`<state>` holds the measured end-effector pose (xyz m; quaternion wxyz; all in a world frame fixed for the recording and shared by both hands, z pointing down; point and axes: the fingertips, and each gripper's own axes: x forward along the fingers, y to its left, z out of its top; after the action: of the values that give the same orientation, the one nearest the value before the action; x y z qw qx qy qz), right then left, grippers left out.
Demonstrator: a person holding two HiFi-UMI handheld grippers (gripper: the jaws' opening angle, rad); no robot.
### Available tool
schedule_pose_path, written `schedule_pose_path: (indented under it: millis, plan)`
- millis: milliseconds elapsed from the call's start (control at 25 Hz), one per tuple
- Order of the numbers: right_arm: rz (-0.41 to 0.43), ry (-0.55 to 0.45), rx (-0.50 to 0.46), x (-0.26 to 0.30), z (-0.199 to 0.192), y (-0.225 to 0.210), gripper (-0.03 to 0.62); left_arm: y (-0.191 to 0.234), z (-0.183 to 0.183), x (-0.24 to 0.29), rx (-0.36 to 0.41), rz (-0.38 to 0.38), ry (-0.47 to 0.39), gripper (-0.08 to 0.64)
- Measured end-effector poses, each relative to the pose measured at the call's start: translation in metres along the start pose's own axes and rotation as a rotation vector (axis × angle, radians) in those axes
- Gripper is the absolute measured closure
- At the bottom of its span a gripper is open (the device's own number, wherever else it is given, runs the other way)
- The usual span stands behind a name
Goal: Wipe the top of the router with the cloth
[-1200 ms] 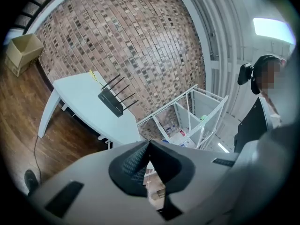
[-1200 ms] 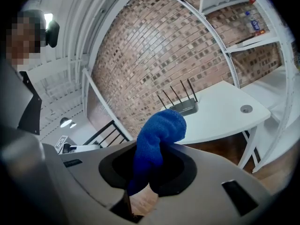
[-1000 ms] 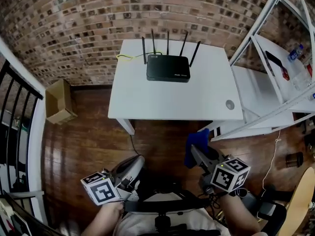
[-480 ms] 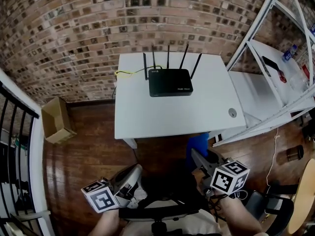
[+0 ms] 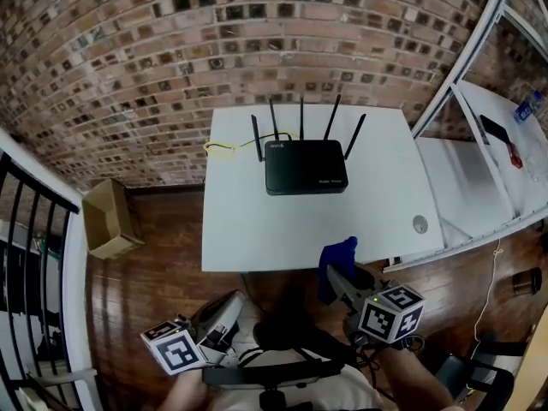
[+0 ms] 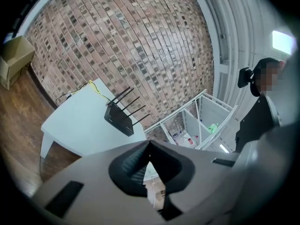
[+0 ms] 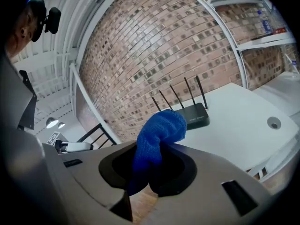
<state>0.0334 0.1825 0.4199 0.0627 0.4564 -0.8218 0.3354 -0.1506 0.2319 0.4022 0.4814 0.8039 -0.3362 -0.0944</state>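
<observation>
1. Compared with a second ago, the person has stepped closer. The white bench point(image 5: 248, 229) now fills more of the head view, and the right tool point(image 5: 342, 281) has gone from over the wooden floor to right at the bench's near edge.
2. The right tool is clamped on a fuzzy blue cloth point(image 5: 336, 259), which bunches up out of the jaws like a little mitt.
3. The flat black router with five stick antennas point(image 5: 306, 167) sits toward the far side of the bench, near the brick wall. It's well apart from the cloth, so no wiping has happened yet and this looks like the approach.
4. The left tool point(image 5: 224, 308) hangs low at the near left over the floor. Its jaws are pressed together with nothing between them.
5. Both hands are tucked close to the body. The right tool points forward at the router, so the next move is probably a long reach over the bare bench.
</observation>
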Motion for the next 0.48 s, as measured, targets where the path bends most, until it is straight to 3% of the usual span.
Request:
schedule_pose_path:
  millis: [200,480]
  plan:
    - [0.010,-0.003,-0.042,0.032,0.046,-0.037,0.486,-0.007,0.036,0.062,0.027,0.005,-0.008,0.541]
    - [0.000,0.043,-0.054,0.053,0.076,-0.092,0.486,-0.010,0.059,0.125,0.032,0.050,0.006,0.541]
